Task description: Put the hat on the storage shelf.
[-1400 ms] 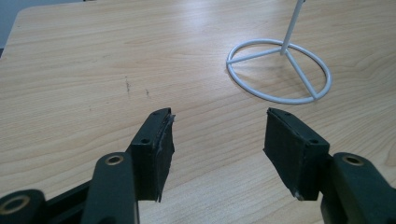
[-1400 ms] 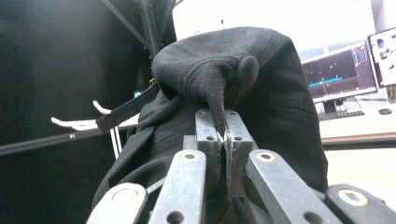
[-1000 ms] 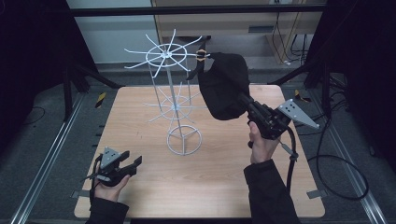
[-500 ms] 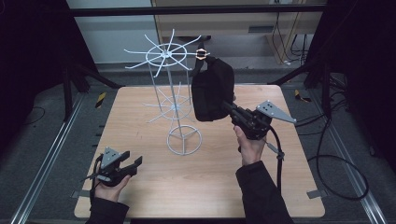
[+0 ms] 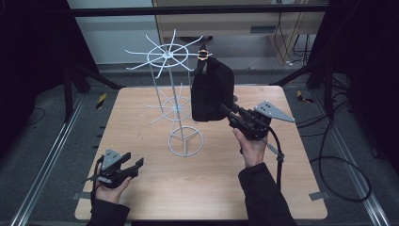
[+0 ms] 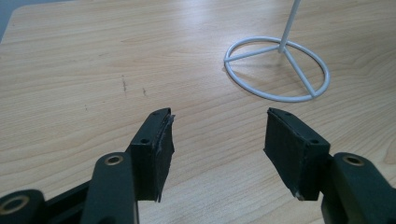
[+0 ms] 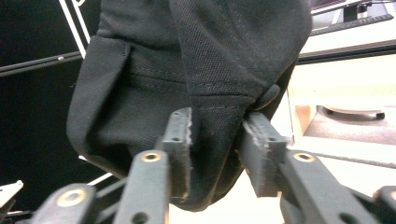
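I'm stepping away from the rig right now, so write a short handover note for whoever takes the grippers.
Right gripper: jaws have just been opening; the lower edge of the black cap sits between them, with a gap on one side, so call it released.
Left gripper: open, holding nothing, low over the table near the front left.
Cap: hanging by its back strap from an upper arm of the white wire rack, which stands mid-table.
Done: cap appears hung on the rack.
Left: draw the right gripper back clear of the cap and check that it stays hanging.
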`<state>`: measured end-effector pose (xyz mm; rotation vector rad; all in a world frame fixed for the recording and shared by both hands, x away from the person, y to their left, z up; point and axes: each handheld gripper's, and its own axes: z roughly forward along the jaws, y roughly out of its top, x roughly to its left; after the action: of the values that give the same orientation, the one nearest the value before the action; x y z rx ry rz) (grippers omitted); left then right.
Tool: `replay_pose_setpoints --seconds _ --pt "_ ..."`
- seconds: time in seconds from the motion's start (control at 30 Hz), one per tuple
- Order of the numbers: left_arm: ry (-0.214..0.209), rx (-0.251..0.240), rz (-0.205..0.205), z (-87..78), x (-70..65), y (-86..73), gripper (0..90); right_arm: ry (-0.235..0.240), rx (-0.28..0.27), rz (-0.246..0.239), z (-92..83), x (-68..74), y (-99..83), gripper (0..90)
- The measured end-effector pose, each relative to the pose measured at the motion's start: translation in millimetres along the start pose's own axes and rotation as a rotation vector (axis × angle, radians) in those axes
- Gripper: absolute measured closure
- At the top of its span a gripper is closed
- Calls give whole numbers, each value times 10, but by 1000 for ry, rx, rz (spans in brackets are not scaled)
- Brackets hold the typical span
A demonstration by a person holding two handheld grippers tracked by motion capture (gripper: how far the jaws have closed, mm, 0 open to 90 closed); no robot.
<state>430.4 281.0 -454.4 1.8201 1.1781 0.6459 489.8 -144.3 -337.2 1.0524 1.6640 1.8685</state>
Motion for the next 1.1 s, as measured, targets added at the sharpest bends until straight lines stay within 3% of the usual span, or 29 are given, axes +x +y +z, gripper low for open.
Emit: replay_pose_setpoints --seconds 0.23,0.47,0.57,0.8,0.93,1.1 --pt "-1 -3 -5 0 3 -1 409 -61 -27 -28 -165 -44 80 403" --pt "1 -2 -5 0 6 -3 403 -127 31 -104 -392 -133 61 292" --pt "3 -1 -1 1 6 -5 393 -150 60 -109 -498 -198 -2 259" --pt "-6 2 -9 6 21 -15 350 -186 152 -99 -691 -408 -262 199" --pt "-12 7 -3 8 35 -24 321 -200 238 -85 -785 -568 -482 177" --pt "-7 24 -9 18 73 -51 291 -250 296 -72 -905 -760 -724 166"
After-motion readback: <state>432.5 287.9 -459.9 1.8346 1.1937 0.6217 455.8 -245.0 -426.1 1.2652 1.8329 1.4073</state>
